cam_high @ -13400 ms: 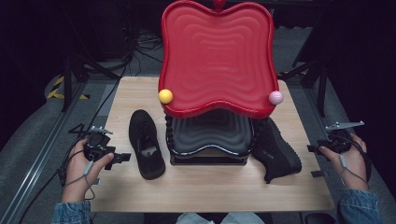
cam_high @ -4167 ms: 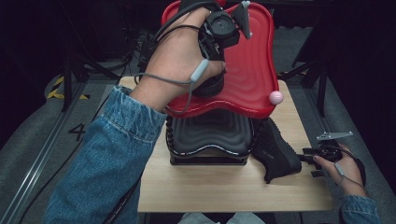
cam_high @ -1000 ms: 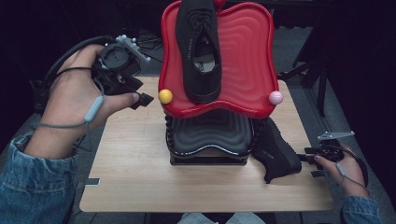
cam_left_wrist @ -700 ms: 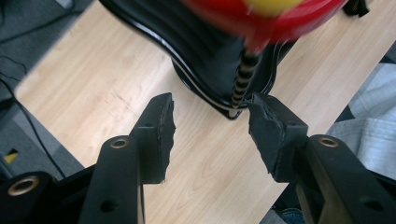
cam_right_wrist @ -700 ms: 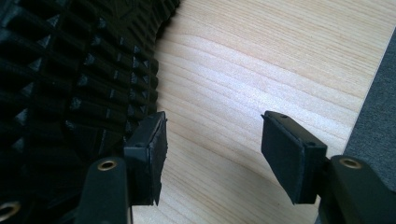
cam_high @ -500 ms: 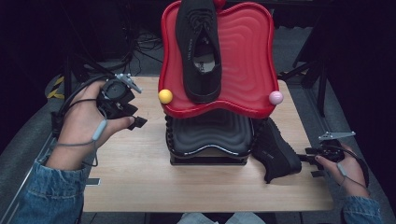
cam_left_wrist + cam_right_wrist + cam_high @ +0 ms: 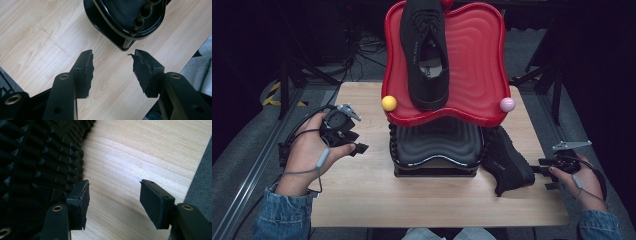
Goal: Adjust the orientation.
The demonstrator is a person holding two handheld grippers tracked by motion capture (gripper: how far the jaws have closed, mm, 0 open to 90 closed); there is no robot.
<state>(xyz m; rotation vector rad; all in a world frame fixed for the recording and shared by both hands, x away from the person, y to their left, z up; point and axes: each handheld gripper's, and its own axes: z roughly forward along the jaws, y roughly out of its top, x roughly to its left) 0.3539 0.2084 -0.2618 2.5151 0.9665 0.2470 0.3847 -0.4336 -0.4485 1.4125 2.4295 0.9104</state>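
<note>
A black lace-up fabric shoe (image 7: 426,52) lies sole-down, toe away from the person, on the upper red ribbed plastic shelf (image 7: 477,65) of a two-tier rack; a second black shoe (image 7: 507,162) leans on its side against the lower black ribbed tier (image 7: 437,145), on the pale wooden table (image 7: 362,200). The left gripper (image 7: 357,148) is held low over the table's left part, jaws apart with nothing between them. The right gripper (image 7: 544,172) rests beside the second shoe's tread, jaws wide and empty.

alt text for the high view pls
A black shoe lies on the red top tray of a rack on a wooden table; a second shoe leans beside its black base. Two hands hold open grippers, left and right.
</note>
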